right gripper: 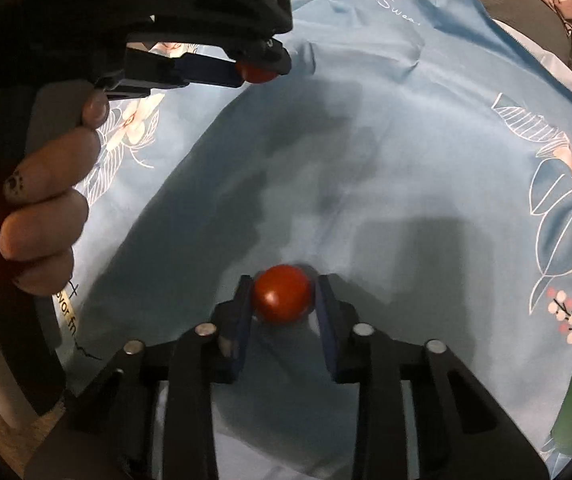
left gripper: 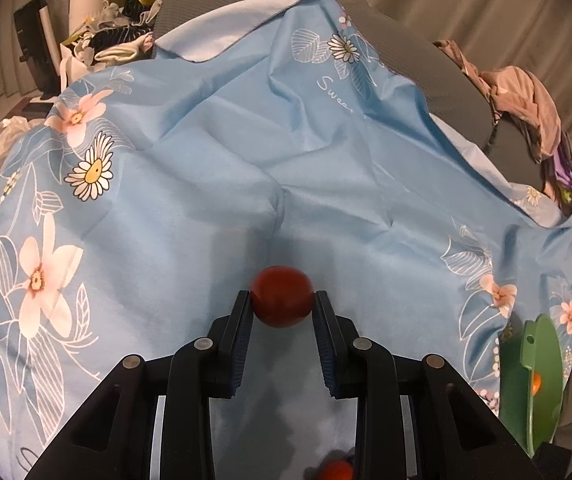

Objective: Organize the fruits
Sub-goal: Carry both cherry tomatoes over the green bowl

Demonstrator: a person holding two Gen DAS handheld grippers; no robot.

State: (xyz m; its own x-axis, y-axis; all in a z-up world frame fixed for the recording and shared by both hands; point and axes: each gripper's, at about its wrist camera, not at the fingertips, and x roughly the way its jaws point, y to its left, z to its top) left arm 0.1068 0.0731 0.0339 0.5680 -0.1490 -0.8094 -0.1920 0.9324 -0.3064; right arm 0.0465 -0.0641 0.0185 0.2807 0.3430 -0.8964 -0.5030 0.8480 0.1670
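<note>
- Spread under everything we see a light blue cloth [left gripper: 286,152] printed with white and pink flowers, creased and draped over a grey rounded surface [left gripper: 437,64]; heaps of clothes [left gripper: 525,108] lie at its far edges.
- Our left gripper [left gripper: 283,300] grasps a small red tomato [left gripper: 282,297] between its two blue-padded fingers [left gripper: 244,320], both pads pressing on the fruit's sides above the cloth.
- Our right gripper [right gripper: 284,294] is clenched on a second red tomato [right gripper: 283,293], its pads against either flank; we cannot tell whether this fruit rests on the cloth or hangs just above it.
- From the right wrist view we also see the left gripper [right gripper: 256,70] from the side at upper left, its tomato [right gripper: 257,73] showing at the fingertips, and the hand [right gripper: 46,200] that holds it, with patterned nails, at the left edge.
- A green plate-like thing [left gripper: 537,380] stands at the right edge of the cloth in the left wrist view, with a spot of orange [left gripper: 535,383] showing at it; we cannot make out what that spot is.
- Low in the same view, between the left gripper's arms, another orange-red fruit [left gripper: 335,471] peeks out, mostly hidden.
</note>
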